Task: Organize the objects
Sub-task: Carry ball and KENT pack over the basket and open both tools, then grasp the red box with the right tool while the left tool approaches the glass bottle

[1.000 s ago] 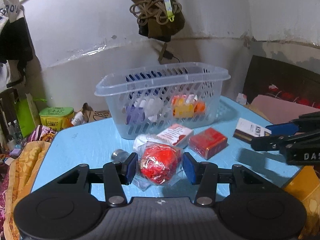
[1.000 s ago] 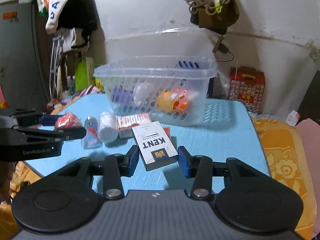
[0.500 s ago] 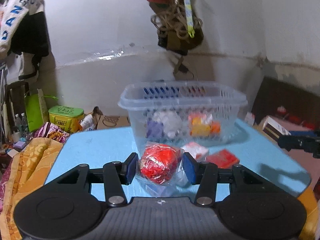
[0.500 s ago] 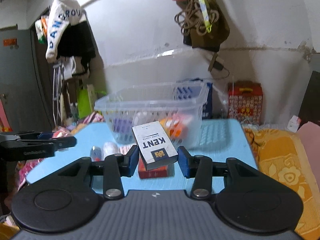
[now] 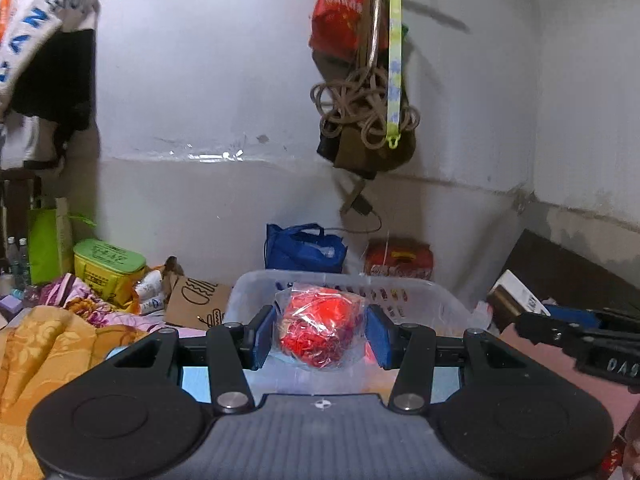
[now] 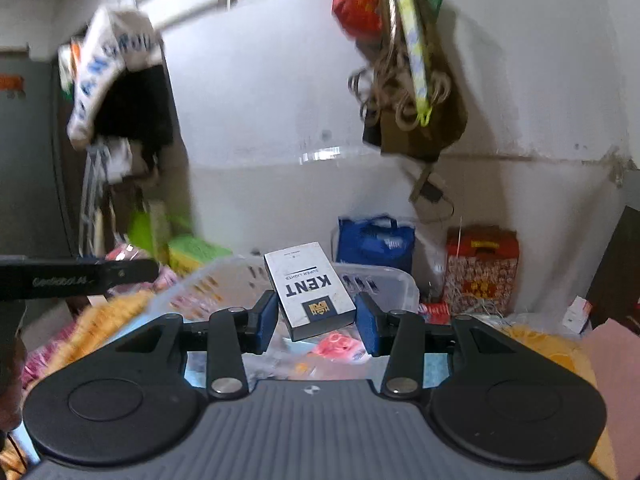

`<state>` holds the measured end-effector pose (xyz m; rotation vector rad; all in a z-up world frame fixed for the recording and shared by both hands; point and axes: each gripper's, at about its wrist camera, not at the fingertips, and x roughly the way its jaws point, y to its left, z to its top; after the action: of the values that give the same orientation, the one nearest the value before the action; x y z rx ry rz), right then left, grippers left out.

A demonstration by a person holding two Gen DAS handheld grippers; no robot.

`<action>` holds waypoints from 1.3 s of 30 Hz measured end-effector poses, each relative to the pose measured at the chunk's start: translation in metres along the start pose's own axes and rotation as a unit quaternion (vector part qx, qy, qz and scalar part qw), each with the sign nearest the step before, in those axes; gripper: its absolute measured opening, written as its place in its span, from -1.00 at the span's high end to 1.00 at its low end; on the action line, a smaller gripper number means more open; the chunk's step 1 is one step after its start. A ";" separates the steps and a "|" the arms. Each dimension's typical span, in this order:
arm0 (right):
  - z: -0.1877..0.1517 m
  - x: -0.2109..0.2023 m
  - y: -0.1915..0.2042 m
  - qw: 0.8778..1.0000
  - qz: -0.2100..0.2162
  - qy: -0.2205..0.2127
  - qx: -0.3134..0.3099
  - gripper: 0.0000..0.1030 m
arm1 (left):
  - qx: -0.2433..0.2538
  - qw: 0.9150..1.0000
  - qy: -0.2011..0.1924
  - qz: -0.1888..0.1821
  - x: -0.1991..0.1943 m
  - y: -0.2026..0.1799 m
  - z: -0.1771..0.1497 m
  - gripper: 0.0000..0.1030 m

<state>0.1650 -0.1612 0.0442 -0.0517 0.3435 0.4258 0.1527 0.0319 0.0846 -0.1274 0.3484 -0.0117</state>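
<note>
Risk first: my left claw is clenched on a red mesh ball in clear wrap, and the pads bear on crinkly film, so I judge it could slip or rotate out if I jerk. My right claw is clenched on a white KENT cigarette pack, held skewed, one corner low and the far end tilted up; a grip that crooked may let the pack pivot or drop short of the target.

Both loads hang in the air, near side of the clear plastic basket, which sits just beyond them on the blue counter. In the right view that basket is blurred, contents hard to read, something pink and orange inside.

Edges: basket rim is the thing to clear; clipping it would shove or tip the light basket. The other claw shows at the far right of the left view, so the two arms are close and could knock together over the opening. Open room is above the basket; counter sides are crowded with orange cloth and clutter.
</note>
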 end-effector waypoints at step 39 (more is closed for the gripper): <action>-0.132 0.032 0.024 0.986 -0.013 0.165 0.001 -1.00 | -0.022 0.983 0.177 0.043 0.007 0.041 -0.129 -0.90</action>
<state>0.1408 -0.1430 -0.0901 -0.1261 0.6695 0.3907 0.1151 0.0564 -0.0429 -0.1543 0.7101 0.0595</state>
